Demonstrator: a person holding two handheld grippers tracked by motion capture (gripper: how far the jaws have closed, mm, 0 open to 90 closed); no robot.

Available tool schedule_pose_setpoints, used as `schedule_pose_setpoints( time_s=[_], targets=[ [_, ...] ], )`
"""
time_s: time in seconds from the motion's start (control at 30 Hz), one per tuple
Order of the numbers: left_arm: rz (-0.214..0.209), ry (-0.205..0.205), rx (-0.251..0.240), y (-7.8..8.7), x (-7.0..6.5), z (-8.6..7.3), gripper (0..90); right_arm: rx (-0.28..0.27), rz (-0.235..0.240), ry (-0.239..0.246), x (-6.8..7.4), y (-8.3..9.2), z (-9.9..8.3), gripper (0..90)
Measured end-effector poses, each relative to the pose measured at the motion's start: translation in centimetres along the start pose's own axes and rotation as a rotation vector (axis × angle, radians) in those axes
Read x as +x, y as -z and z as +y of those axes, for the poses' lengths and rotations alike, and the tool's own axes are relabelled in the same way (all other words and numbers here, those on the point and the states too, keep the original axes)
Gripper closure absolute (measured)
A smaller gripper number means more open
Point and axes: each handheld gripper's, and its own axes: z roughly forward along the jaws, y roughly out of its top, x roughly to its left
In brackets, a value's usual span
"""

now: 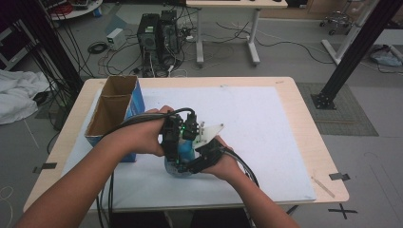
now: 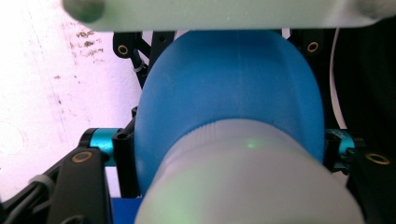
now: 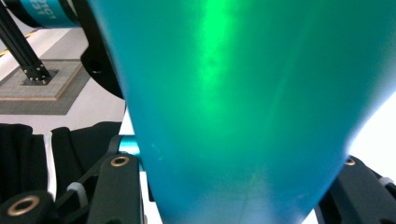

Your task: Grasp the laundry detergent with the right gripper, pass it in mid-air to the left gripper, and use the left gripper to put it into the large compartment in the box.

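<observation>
Where both claws meet, smooth rounded blue plastic bottle (image 2: pixel 229 93), ribbed white cap (image 2: pixel 247 182).

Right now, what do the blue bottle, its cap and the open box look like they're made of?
Blue bottle: probably plastic, smooth, with a satin sheen. Cap: likely whitish plastic, matte, ridged at its rim. Open box: cardboard, brown inside, with a glossy blue printed outside.
</observation>
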Motion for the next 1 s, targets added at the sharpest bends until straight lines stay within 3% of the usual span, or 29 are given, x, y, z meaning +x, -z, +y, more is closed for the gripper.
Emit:
schedule_pose_setpoints(
  time_s=[0.33,0.53,0.6,0.9,1.0],
  targets=[
    [-0.025,0.003,0.03,0.0,0.1,-0.1,40.0,0.002,0.014,0.001,0.1,-0.4,0.1,45.9],
    [-0.019,-0.009,0.0,0.8,0.2,0.1,40.3,-0.013,0.003,0.003,0.1,0.4,0.4,43.5],
    [-0.017,0.002,0.0,1.0,0.3,0.1,40.4,-0.028,0.018,-0.026,0.0,0.9,0.4,39.6],
    [-0.022,0.062,0.009,1.5,1.1,-0.5,40.4,0.014,-0.068,-0.092,0.0,2.4,0.0,23.6],
    [-0.027,0.076,0.008,2.1,1.1,-0.7,40.4,0.024,-0.081,-0.127,-0.3,3.0,-0.3,22.9]
  ],
)
